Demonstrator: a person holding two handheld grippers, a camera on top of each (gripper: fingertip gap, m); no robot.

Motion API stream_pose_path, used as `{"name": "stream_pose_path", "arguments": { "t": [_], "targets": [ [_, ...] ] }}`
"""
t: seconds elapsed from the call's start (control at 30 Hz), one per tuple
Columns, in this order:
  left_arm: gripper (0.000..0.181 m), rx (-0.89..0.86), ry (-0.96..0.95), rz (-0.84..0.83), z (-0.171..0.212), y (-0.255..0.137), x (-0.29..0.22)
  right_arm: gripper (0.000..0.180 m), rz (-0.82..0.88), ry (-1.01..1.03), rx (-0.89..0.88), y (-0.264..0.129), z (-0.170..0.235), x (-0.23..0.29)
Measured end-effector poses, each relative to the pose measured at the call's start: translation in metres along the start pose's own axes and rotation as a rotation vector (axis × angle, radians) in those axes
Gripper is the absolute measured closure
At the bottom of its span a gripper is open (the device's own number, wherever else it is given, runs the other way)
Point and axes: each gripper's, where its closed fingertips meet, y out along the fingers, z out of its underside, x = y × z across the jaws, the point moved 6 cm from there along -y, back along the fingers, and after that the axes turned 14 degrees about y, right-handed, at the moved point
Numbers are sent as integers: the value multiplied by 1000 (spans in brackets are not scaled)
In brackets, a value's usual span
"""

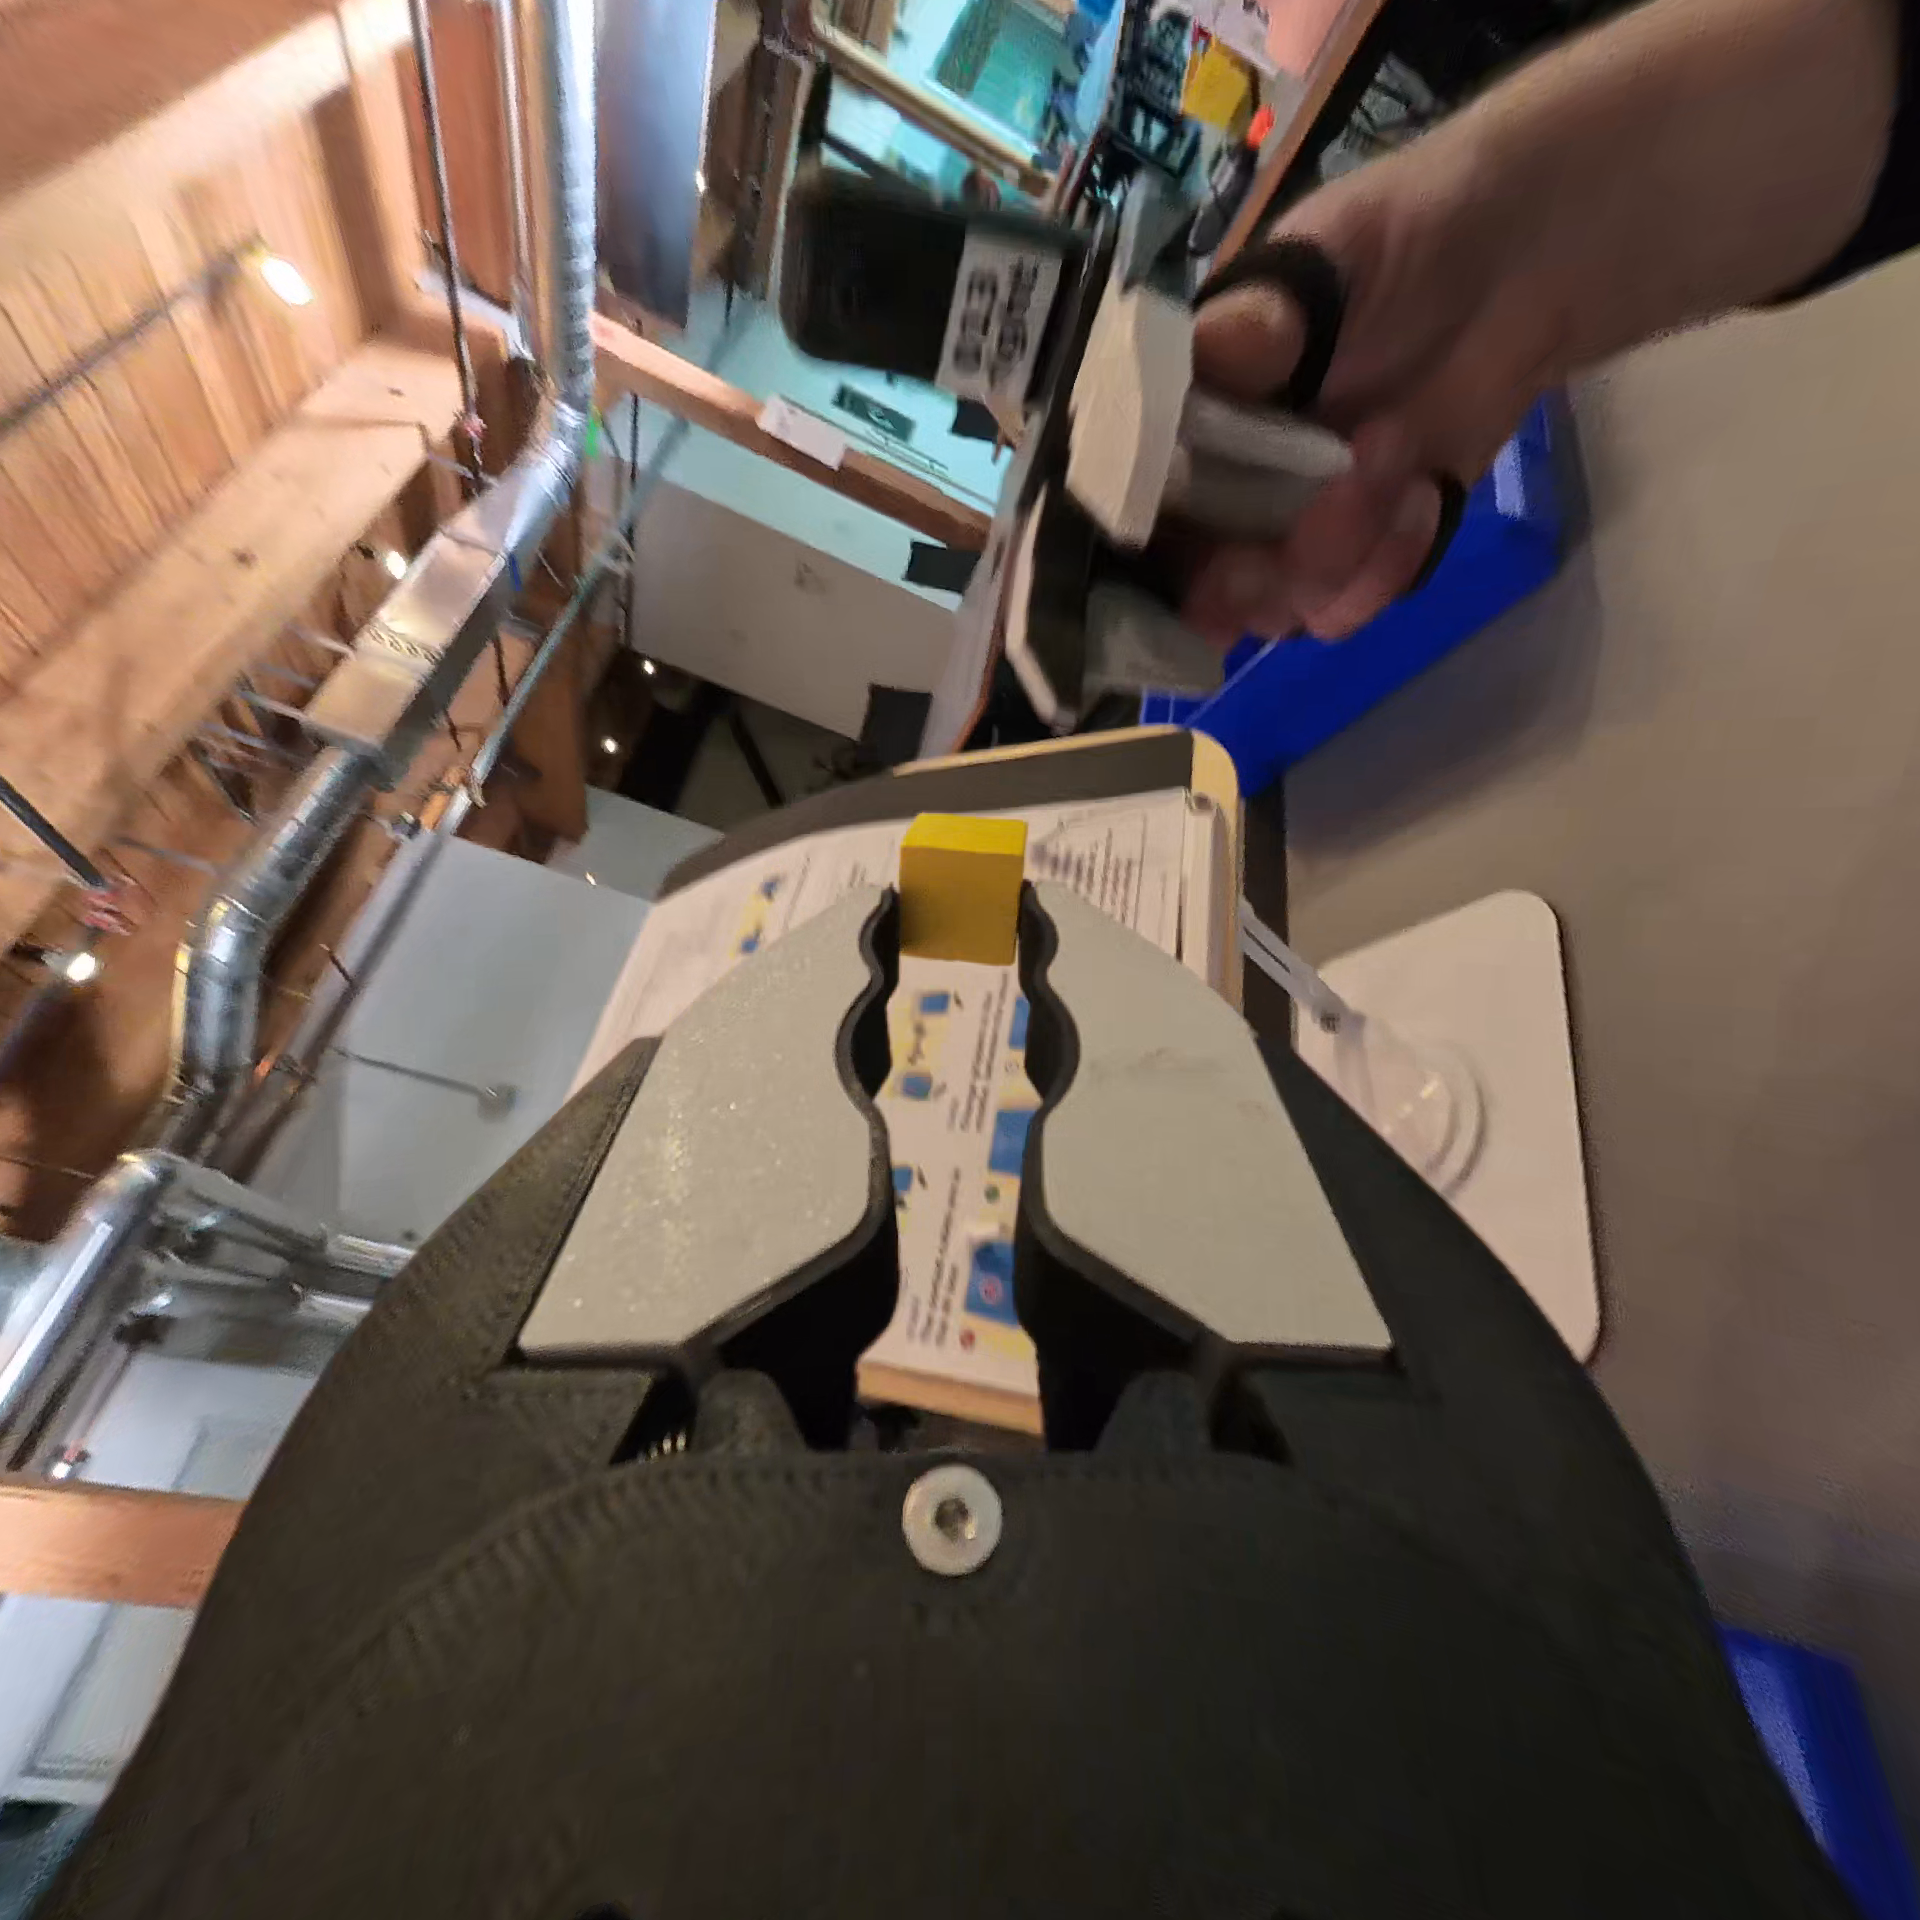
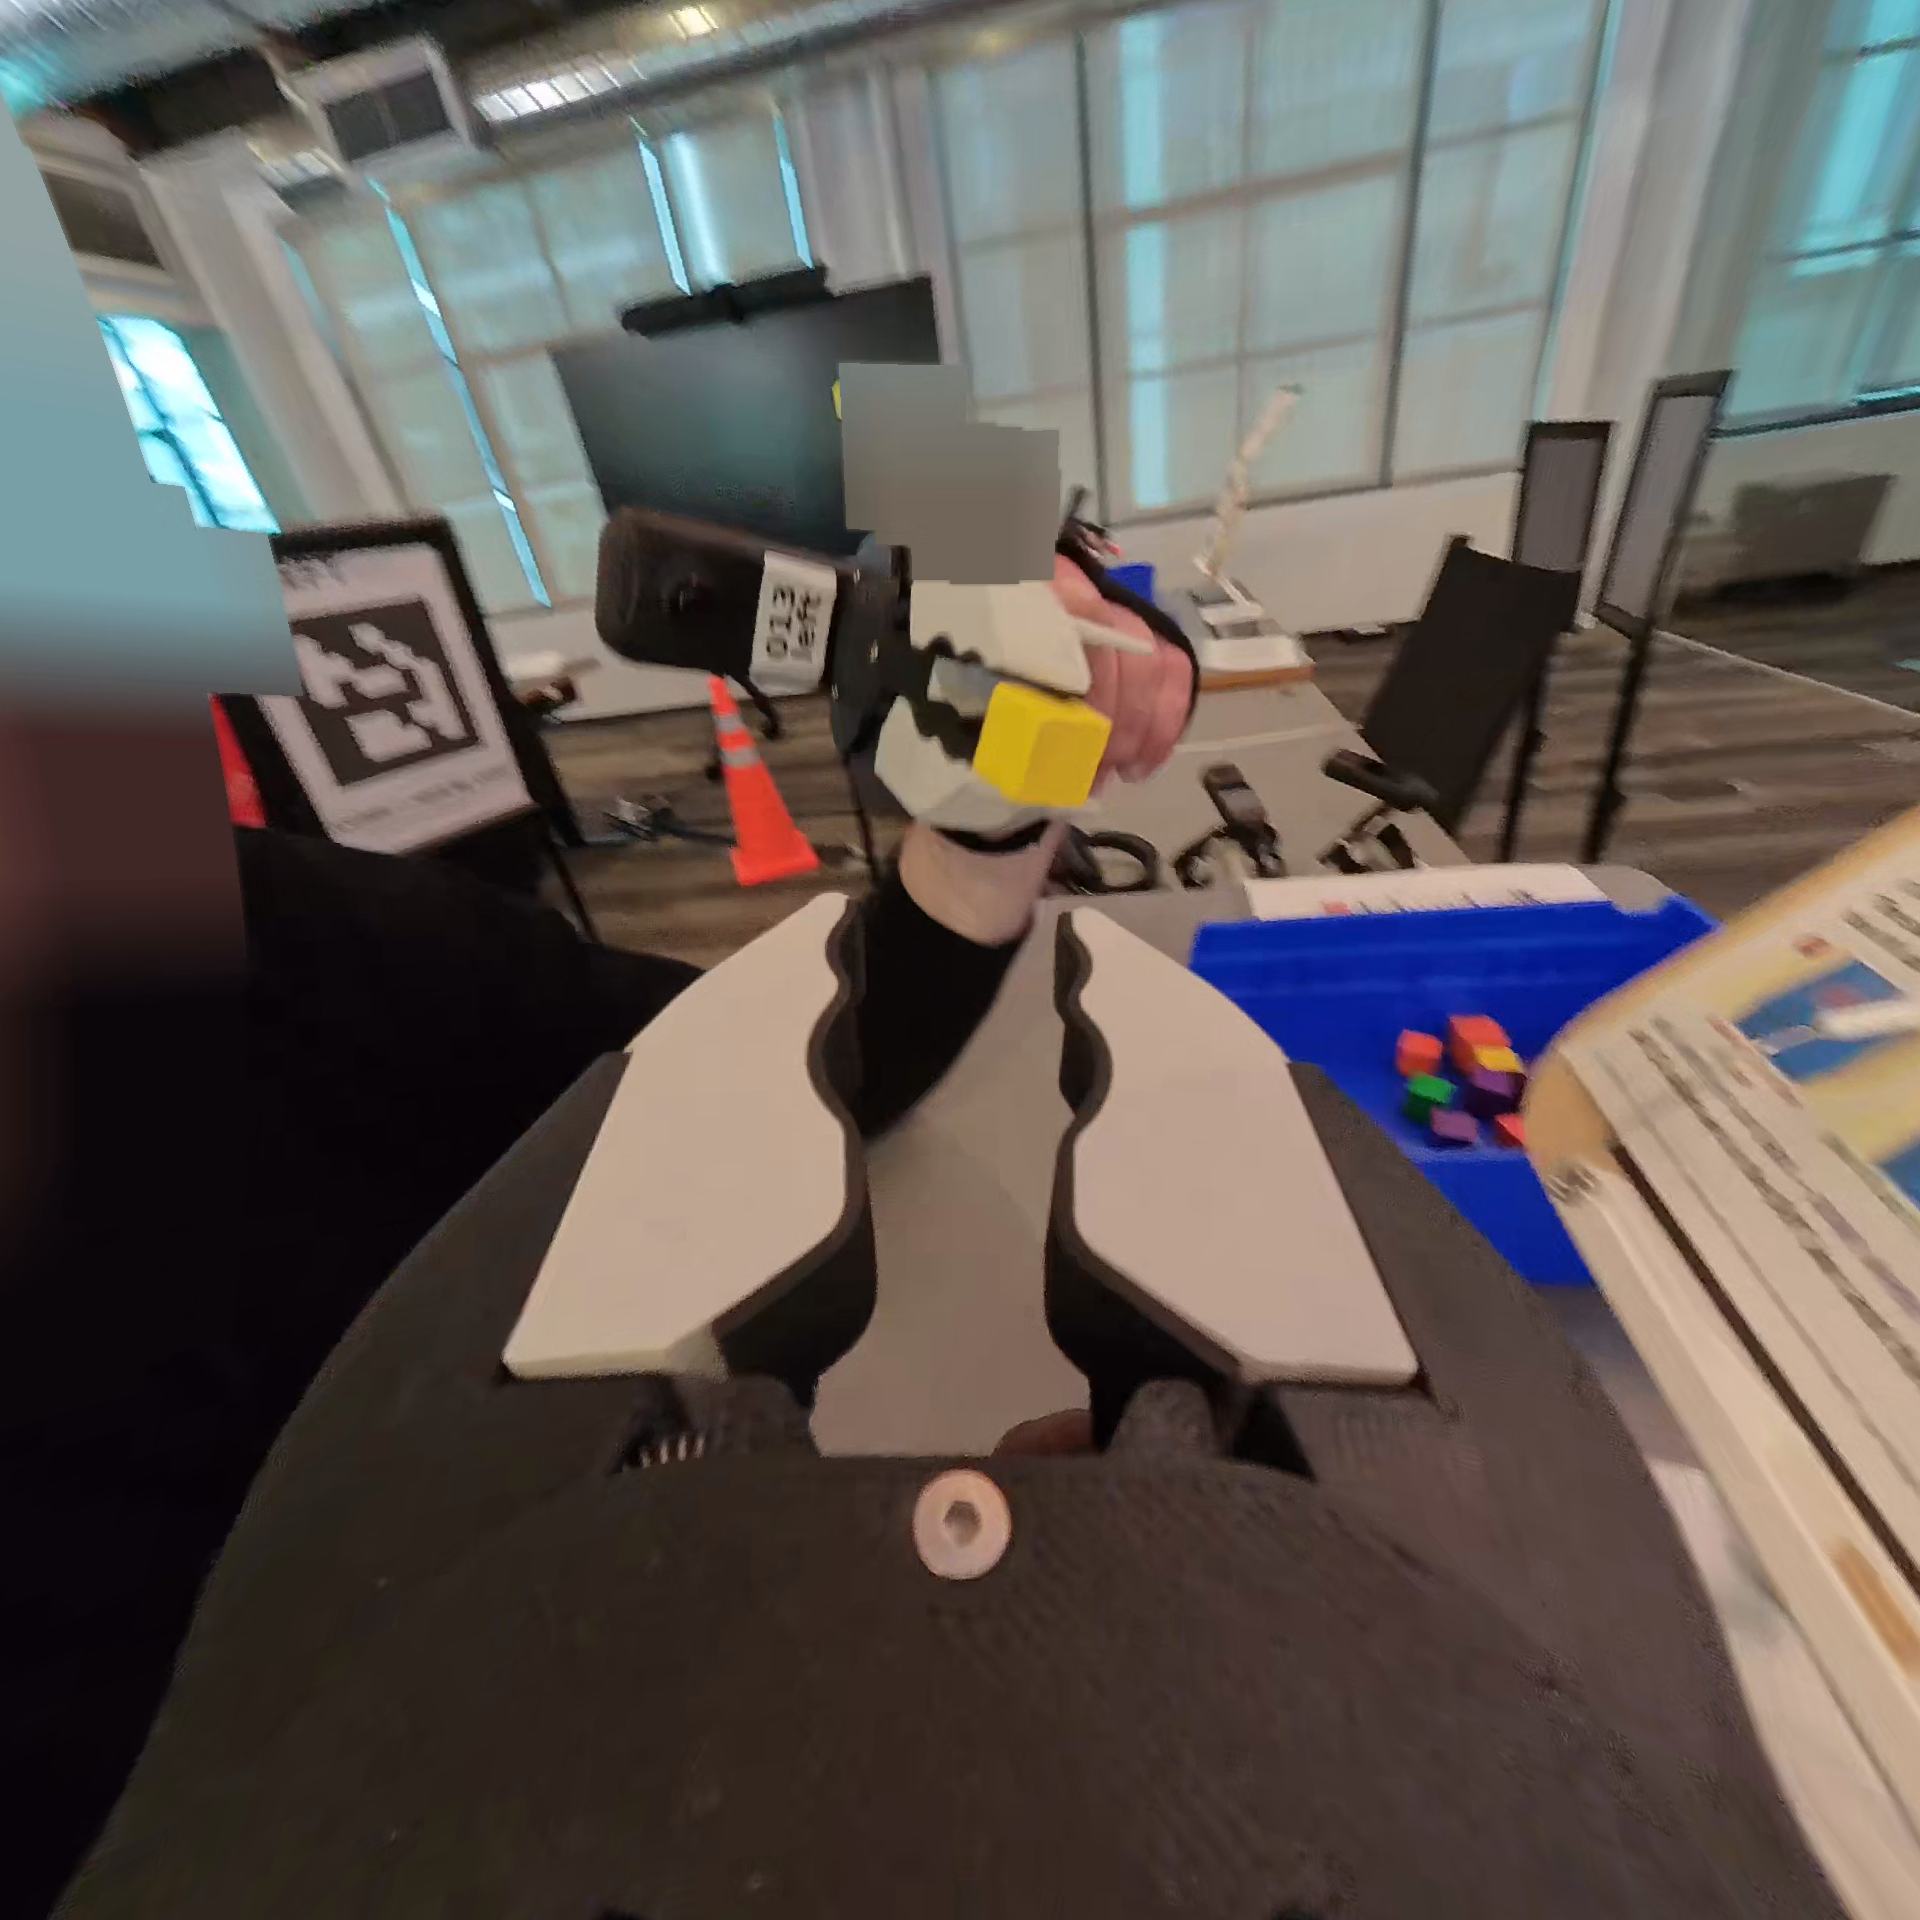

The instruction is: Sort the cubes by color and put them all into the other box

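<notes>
Left gripper (image 1: 958,914): its two gray fingers pinch a yellow cube (image 1: 962,889) at the very tips. The view is tipped sideways, so the room looks turned.
Yellow cube: it is up in the air, in front of a board with printed sheets (image 1: 1132,883). In the right wrist view the same cube (image 2: 1042,743) sticks out from the left gripper (image 2: 1003,748), held high above the floor.
Right gripper (image 2: 956,961): its fingers are spread apart and hold nothing. A dark sleeve (image 2: 925,997) and gray tabletop (image 2: 961,1195) show through the gap.
Right gripper seen from the left side: it is blurry, up and to the right (image 1: 1049,665), and a hand (image 1: 1455,343) grips its handle. I cannot tell from there how its fingers stand.
Blue box (image 2: 1351,987): it sits on the gray table, to the right of the right gripper.
Small cubes (image 2: 1460,1081): a little pile lies in the blue box, with red, orange, yellow, green and purple ones. They are fuzzy, so I may be missing some colors.
Other blue box: a blue edge (image 1: 1455,623) shows below the hand in the left wrist view. It may be the same box or a second one.
White mat (image 1: 1496,1039): it lies flat on the table beside the board, with a clear plastic piece (image 1: 1423,1101) on it.
Orange cone (image 2: 764,800): it stands on the wood floor far behind.
</notes>
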Motion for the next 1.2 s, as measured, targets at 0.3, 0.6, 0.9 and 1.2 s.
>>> {"name": "stream_pose_path", "arguments": {
  "t": [0.3, 0.6, 0.9, 1.2],
  "targets": [
    [160, -123, 120, -57, -62, 13, 0, 133, -288, 101, -22, 22, -2, 14],
    [159, -135, 130, -35, -67, 15, -4, 140, -404, 110, -15, 27, 1, 21],
    [160, -126, 126, -30, -66, 21, -7, 157, -398, 65, -7, 30, 2, 27],
    [166, -125, 34, 11, -63, 12, -2, 157, -208, -58, -12, -7, -14, 34]
  ]
}}
